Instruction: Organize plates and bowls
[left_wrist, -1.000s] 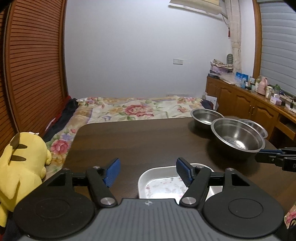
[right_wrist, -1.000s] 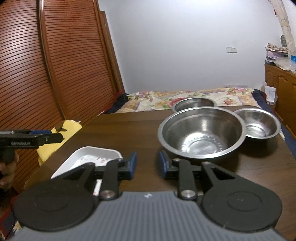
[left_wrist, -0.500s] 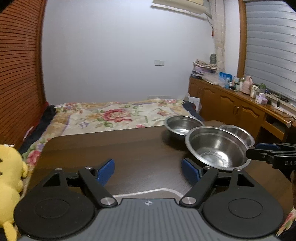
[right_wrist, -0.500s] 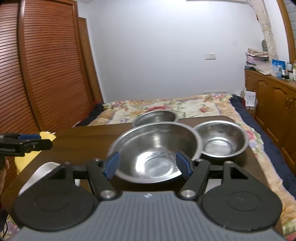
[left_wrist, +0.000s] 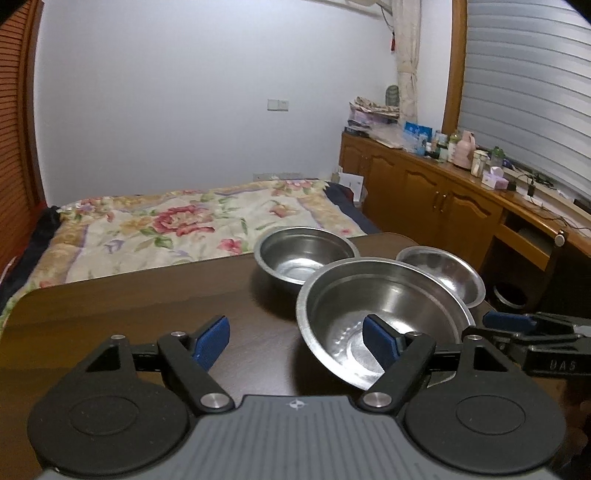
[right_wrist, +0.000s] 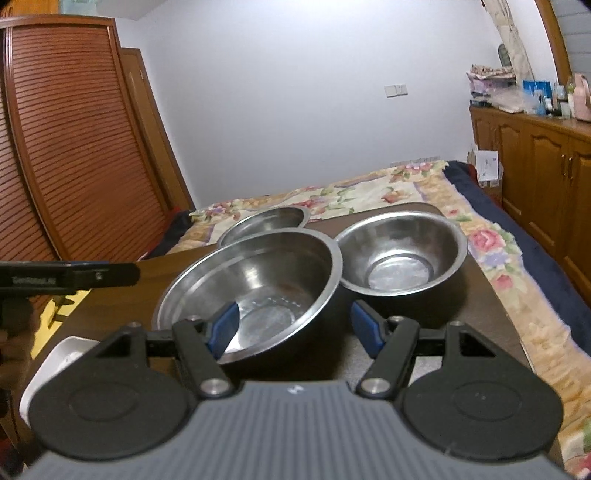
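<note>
Three steel bowls stand together on the dark wooden table (left_wrist: 147, 302). The large bowl (left_wrist: 384, 314) (right_wrist: 258, 280) is nearest, a medium bowl (left_wrist: 306, 254) (right_wrist: 266, 221) sits behind it, and a smaller bowl (left_wrist: 443, 273) (right_wrist: 402, 254) is on its right. My right gripper (right_wrist: 295, 325) is open, its left finger over the large bowl's inside and its right finger outside the near wall. My left gripper (left_wrist: 295, 339) is open and holds nothing, its right finger in front of the large bowl. A white plate (right_wrist: 62, 350) shows at the table's near left corner.
A bed with a floral quilt (left_wrist: 177, 221) lies beyond the table. Wooden cabinets (left_wrist: 443, 192) with bottles and clutter on top run along the right wall. A slatted wooden wardrobe (right_wrist: 74, 166) stands on the left. A hand holds the left gripper (right_wrist: 70, 277).
Both grippers moved forward to the bowls. The right gripper went from nearly shut to open. The left gripper swung right, and the white plate left its view.
</note>
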